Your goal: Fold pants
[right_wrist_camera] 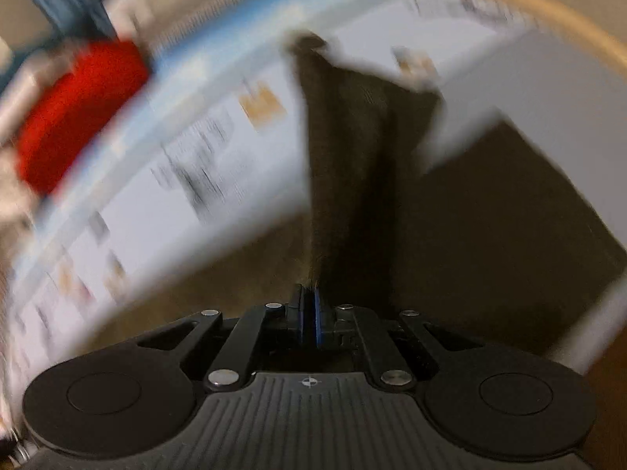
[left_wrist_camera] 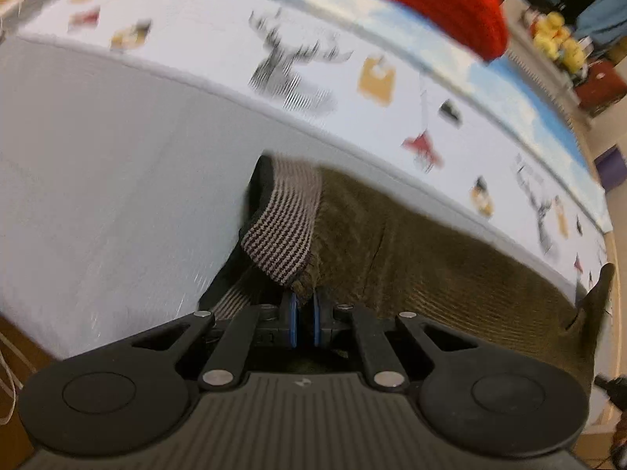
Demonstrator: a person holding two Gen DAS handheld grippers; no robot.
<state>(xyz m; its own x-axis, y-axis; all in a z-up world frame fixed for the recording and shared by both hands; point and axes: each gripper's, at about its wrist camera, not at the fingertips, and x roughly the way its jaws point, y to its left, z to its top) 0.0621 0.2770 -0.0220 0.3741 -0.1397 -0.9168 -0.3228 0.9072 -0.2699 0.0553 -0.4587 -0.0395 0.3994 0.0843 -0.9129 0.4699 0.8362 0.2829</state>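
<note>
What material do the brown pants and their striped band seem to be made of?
The pants look like olive-brown corduroy, soft and matte: fine parallel ridges run across the cloth. The striped band looks like ribbed knit, probably elastic, with thin dark and pale lines. The fibre itself cannot be told.

Pants (left_wrist_camera: 411, 243) on white table (left_wrist_camera: 98, 164) (printed cloth (left_wrist_camera: 219, 51))

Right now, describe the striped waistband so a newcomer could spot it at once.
Start at the white table with its printed picture strip. On it lie olive corduroy pants, pinched by the left gripper. The waistband is the ribbed end just beyond the gripper, the only part with fine dark and pale stripes.
</note>
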